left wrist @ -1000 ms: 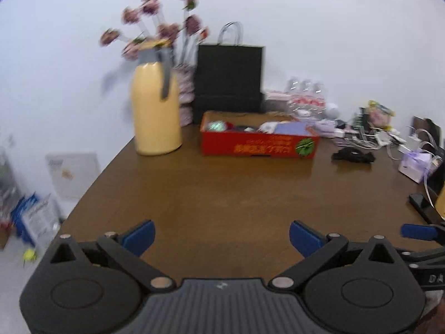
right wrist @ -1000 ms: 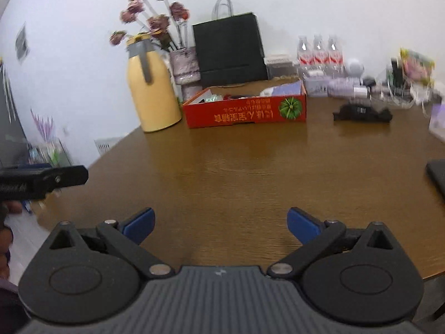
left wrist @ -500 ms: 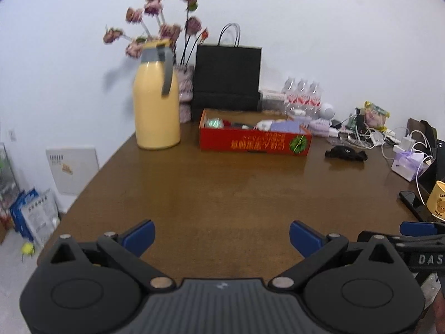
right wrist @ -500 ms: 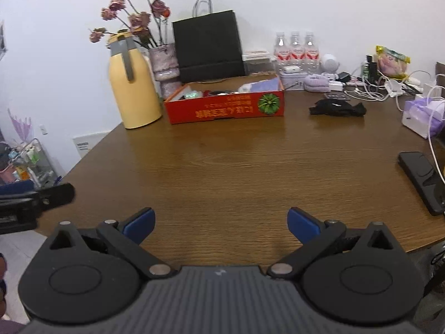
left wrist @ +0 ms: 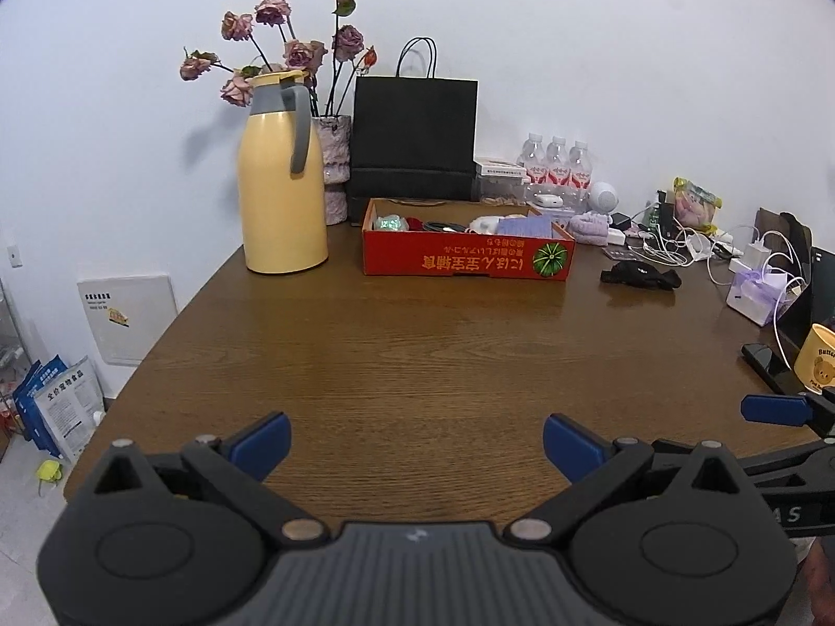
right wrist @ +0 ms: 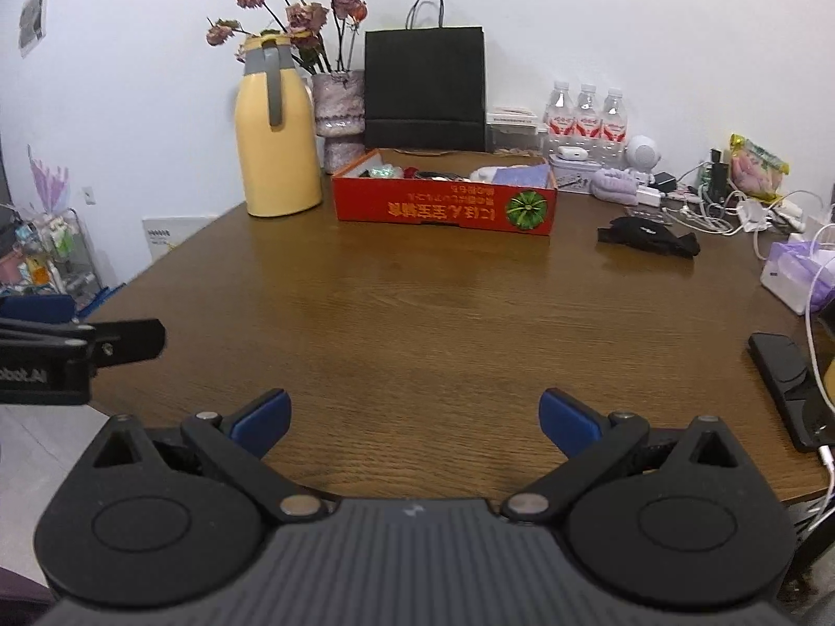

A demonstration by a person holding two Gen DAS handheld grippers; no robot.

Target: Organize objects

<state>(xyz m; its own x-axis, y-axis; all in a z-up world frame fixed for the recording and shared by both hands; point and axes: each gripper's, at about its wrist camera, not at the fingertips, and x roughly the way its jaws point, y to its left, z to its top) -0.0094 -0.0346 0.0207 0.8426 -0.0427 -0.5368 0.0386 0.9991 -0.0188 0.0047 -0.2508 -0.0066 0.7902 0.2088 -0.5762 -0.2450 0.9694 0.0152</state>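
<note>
A plain white wall backs a brown wood-grain table (left wrist: 417,354) whose near and middle stretch lies bare, while the belongings crowd its far edge and right side. At the back stands a shallow red cardboard box with a printed green pumpkin (left wrist: 467,255), and several small items already lie in it: something pale green, a dark coil, a white lump and a lilac fold, too small to name surely. Just to its left stands a tall yellow thermos jug with a grey handle (left wrist: 282,182), upright against the wall, likely parked there to keep clear of the working space, and behind the box a black paper carrier bag (left wrist: 415,138) stands against the wall. Loose things remain outside the box: a black strap-like bundle (right wrist: 647,237) lying alone on the wood to its right, and beyond that a tangle of white chargers and cables (right wrist: 730,208). The left gripper (left wrist: 416,441) hangs low over the near edge with its blue-tipped jaws spread wide and nothing between them; the right gripper (right wrist: 415,417) is likewise wide and empty beside it. Both face the box from well back, which fits either a pause between items or a finished round.
</note>
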